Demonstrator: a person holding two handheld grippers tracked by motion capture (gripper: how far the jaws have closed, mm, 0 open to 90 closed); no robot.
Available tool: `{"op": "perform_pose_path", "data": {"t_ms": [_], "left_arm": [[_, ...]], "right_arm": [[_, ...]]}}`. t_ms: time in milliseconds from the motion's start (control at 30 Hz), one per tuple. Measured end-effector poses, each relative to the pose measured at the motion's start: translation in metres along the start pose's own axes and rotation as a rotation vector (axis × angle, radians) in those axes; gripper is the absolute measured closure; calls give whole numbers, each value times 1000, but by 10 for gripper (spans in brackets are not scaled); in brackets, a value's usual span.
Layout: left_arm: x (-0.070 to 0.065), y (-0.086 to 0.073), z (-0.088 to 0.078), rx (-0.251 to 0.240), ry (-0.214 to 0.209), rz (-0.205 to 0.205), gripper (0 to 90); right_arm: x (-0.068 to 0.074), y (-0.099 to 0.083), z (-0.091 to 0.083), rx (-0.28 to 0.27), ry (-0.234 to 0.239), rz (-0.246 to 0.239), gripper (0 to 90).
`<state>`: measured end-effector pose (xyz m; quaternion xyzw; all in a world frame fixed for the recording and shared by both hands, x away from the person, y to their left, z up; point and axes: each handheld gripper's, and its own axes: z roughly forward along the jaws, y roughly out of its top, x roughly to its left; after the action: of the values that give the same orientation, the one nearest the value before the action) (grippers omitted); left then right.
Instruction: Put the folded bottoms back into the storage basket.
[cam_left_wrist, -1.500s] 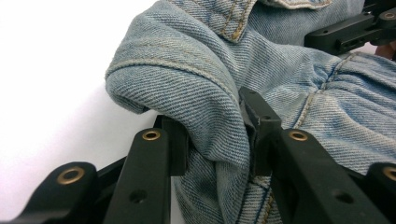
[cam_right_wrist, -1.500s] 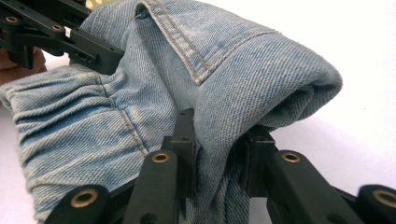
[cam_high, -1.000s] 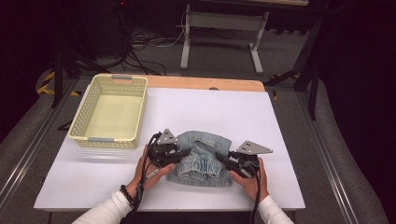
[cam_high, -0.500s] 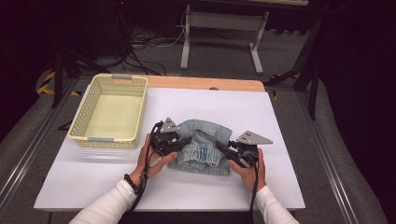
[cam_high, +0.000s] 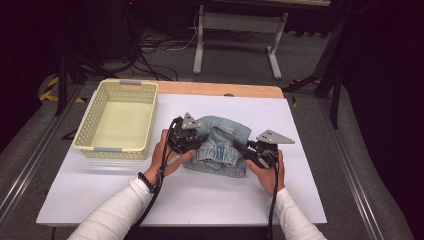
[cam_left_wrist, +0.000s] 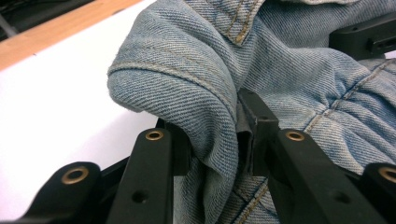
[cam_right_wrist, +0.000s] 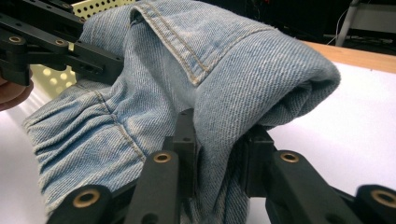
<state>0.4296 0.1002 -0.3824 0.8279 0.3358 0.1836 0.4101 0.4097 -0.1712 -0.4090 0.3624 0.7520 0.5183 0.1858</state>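
Left gripper (cam_left_wrist: 212, 140) jaws clamped on a fold of the denim garment (cam_high: 220, 145) — right gripper (cam_right_wrist: 219, 149) likewise pinching its other side; garment mid-table (cam_high: 300, 200), beside the basket (cam_high: 117, 150).

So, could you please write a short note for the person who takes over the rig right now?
Left tongs: shut on a fold at the left edge of the denim garment.
Right tongs: shut on a fold at its right edge.
Garment: bunched between the two tongs near the middle of the white table, partly raised, its lower part apparently on the surface.
Basket: yellow, nothing in it, to the left of the garment.
Done: both grips are firm.
Left: probably to finish the fold or carry the garment to the basket; I cannot tell which from here. Keep both grips while moving.
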Motion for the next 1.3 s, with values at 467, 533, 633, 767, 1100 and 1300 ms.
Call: {"op": "perform_pose_path", "data": {"t_ms": [467,533,633,767,1100,1300], "left_arm": [[25,28,-12,9,93,36,693],[30,30,-12,12,102,28,692],[36,32,-12,10,114,20,692],[44,32,-12,12,127,8,693],[61,34,-15,18,194,12,697],[72,31,-24,1,212,-14,702]], "right_arm": [[-5,32,26,-36,7,13,720],[-6,36,31,-36,6,12,720],[-7,41,38,-35,12,24,720],[-7,48,47,-27,13,21,720],[-7,63,73,-4,27,46,721],[-1,73,84,-10,38,48,721]]}}
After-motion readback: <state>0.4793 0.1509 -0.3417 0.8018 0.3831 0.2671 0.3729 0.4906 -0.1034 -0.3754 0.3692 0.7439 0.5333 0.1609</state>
